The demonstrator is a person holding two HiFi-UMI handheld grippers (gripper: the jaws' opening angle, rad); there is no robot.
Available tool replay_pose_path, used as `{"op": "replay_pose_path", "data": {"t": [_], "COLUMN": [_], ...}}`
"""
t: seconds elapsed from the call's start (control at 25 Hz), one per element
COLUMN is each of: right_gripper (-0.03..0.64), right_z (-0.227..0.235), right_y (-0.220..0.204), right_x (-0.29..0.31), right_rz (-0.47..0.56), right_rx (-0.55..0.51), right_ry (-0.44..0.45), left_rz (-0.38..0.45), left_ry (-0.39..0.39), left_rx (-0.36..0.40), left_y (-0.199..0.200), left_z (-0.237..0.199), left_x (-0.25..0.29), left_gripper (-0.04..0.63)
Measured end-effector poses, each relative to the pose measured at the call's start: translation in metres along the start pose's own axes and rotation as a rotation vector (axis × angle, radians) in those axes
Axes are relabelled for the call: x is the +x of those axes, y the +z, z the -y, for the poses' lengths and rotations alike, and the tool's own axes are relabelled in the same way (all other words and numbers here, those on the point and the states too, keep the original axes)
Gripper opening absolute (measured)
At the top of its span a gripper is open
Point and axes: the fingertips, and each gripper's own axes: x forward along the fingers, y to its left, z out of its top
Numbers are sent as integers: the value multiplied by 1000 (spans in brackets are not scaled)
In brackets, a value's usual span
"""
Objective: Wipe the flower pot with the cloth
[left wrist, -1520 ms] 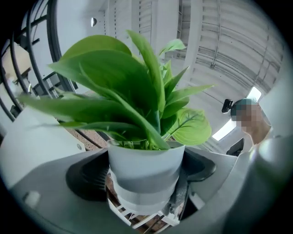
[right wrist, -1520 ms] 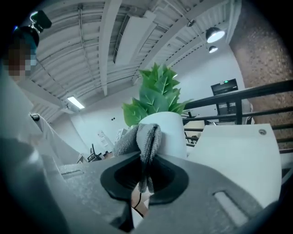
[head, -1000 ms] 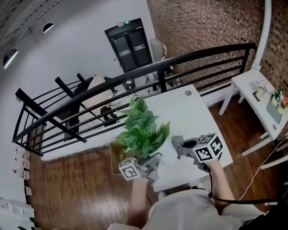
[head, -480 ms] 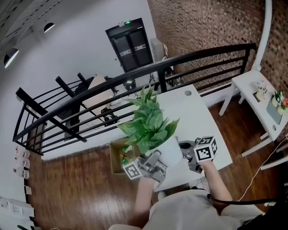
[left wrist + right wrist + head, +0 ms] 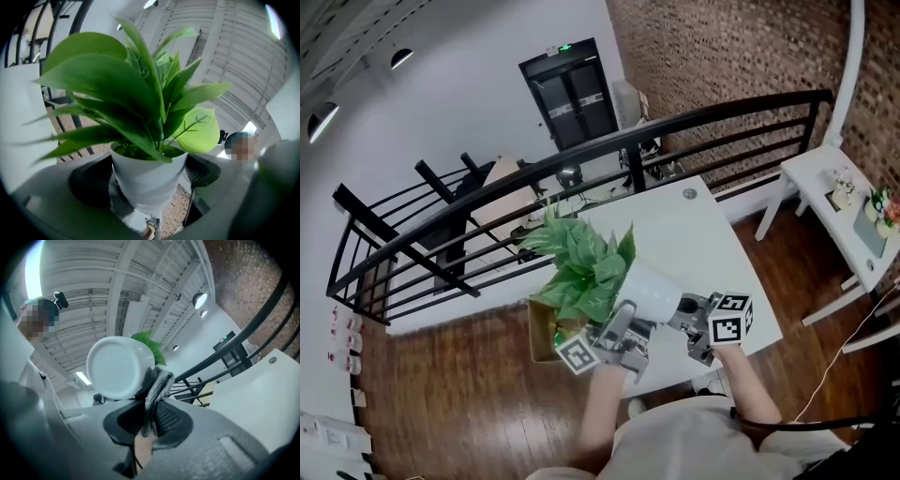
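Observation:
My left gripper [image 5: 623, 330] is shut on the white flower pot [image 5: 651, 291] and holds it off the table, tilted, with the green leaves [image 5: 579, 267] leaning left. In the left gripper view the pot [image 5: 147, 176] sits between both dark pads [image 5: 89, 180]. My right gripper [image 5: 694, 317] is shut on a grey cloth [image 5: 687, 305] just right of the pot's base. In the right gripper view the cloth [image 5: 157, 390] hangs from the jaws against the edge of the pot's round bottom [image 5: 118, 366].
The white table [image 5: 698, 234] lies under both grippers, with a black railing [image 5: 581, 155] behind it. A cardboard box [image 5: 540, 330] stands on the wooden floor at the table's left. A small white side table [image 5: 830, 183] with flowers is at the far right.
The pot has risen and tipped over, its leaves swinging left and its base turning towards the right gripper. The right gripper with the cloth has turned and stayed by the base.

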Motion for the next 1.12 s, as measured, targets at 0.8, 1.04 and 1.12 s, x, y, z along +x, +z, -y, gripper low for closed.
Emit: {"op": "replay_pose_path", "data": {"t": [0.8,1.04,1.12], "right_gripper": [17,17,17], "right_z": [-43,-41,-38], "right_y": [21,40,44], "right_x": [-27,-37,-42], "right_rz": [-50,-52,-31], "right_rx": [-487,-767,-767], "right_ry": [-309,-462,-470], "left_rz": [-116,-165,-170], "left_ry": [289,296,278], "left_rx": [237,204,211], "left_y": [-12,-27,-29], "left_z": [-60,-61,-59], "left_x": [-4,-14,-14], "left_gripper": [503,501,499]}}
